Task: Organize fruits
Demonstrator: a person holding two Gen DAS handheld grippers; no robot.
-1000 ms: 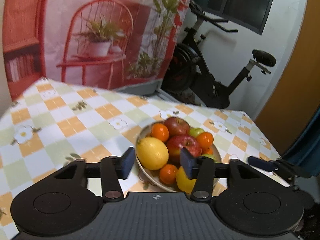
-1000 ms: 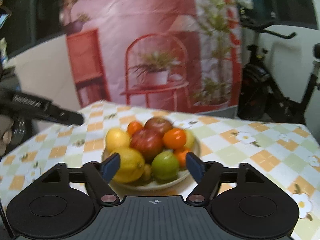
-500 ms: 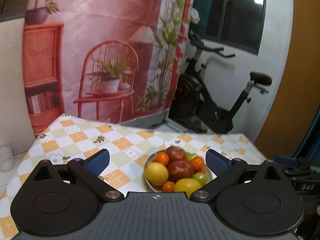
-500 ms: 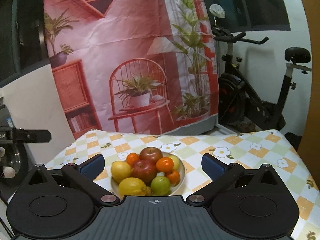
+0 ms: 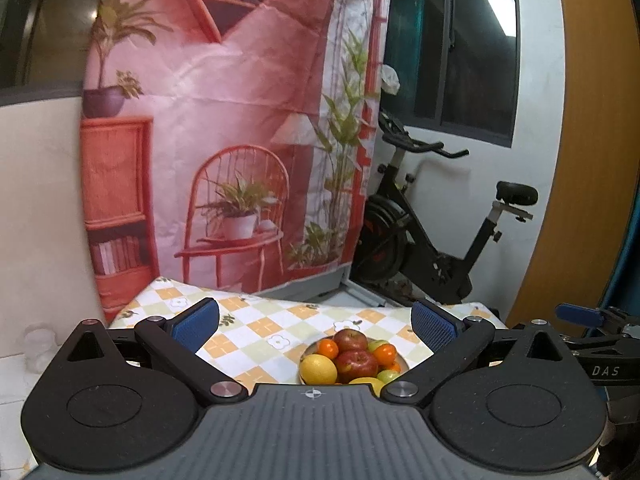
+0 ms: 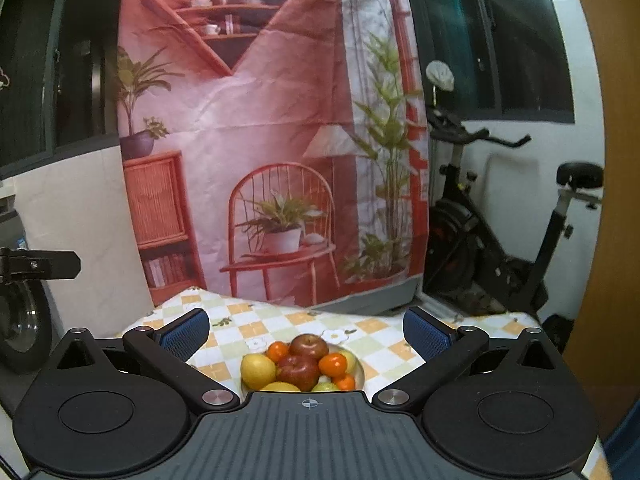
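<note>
While both sets of my jaws stand spread wide and empty, left gripper [image 5: 315, 326] and right gripper [image 6: 306, 328], the shallow pale bowl [image 6: 359, 370] of red apples, oranges and yellow lemons sits on the orange-and-green checked tablecloth [image 5: 256, 330], well beyond my blue pads [image 5: 196, 324].

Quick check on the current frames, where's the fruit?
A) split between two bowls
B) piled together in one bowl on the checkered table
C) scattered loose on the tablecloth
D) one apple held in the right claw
B: the apples, oranges and lemons sit heaped in a single bowl on the checkered table, and both the left claw and right claw are open and empty.
</note>
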